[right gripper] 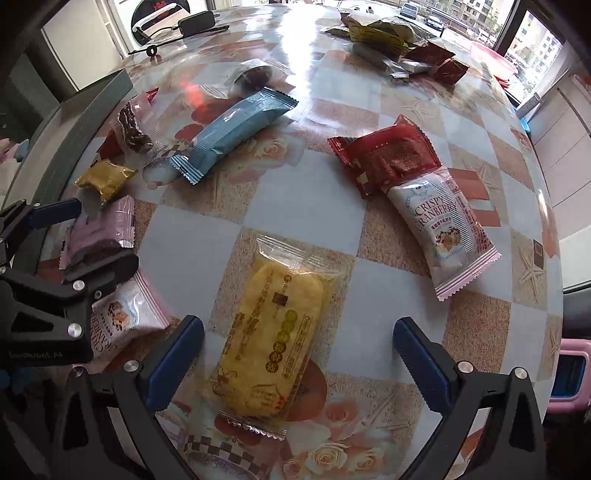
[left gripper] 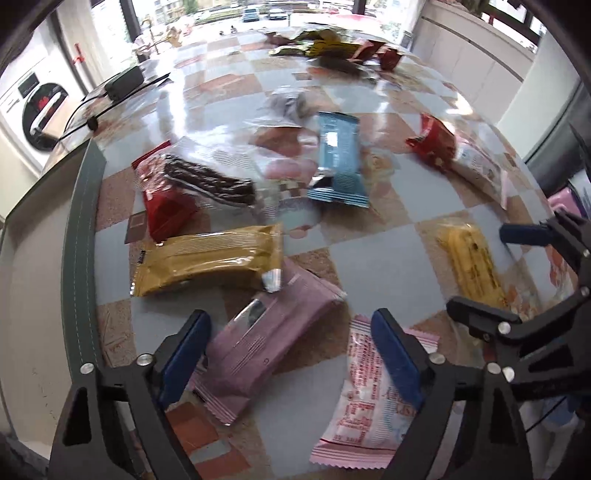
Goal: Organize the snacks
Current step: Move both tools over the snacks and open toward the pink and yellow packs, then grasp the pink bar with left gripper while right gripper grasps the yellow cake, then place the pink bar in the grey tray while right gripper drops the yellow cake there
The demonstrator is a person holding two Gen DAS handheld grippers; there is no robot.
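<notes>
The left gripper (left gripper: 291, 350) points steeply down at the worktop (left gripper: 388, 266), its blue pads apart. Between them lies the near end of a pink pack (left gripper: 266, 343); the left pad (left gripper: 184, 354) sits just beside the pack's edge, and whether it touches cannot be told. The right pad stands over the top of a white cranberry pack (left gripper: 362, 398) that lies just right of the pink one. Nothing is clamped.

Just beyond the pink pack lies a mustard pack (left gripper: 207, 258), overlapping its far corner. Farther off are a red pack (left gripper: 166, 210) with a clear bag of dark biscuits (left gripper: 210, 181) on it, and a blue pack (left gripper: 338, 158) near the middle. A grey tray (left gripper: 79, 236) borders the worktop on the left.

The right gripper (right gripper: 299, 354) also points down with its pads wide apart, on either side of a yellow cracker (right gripper: 277, 347) in clear wrap; neither pad touches it. To the far right a second cranberry pack (right gripper: 443, 229) lies with its far end touching a dark red pack (right gripper: 391, 155). A heap of mixed snacks (right gripper: 391, 40) sits at the far edge, and a black adapter (right gripper: 195, 20) with its cord at the far left.
</notes>
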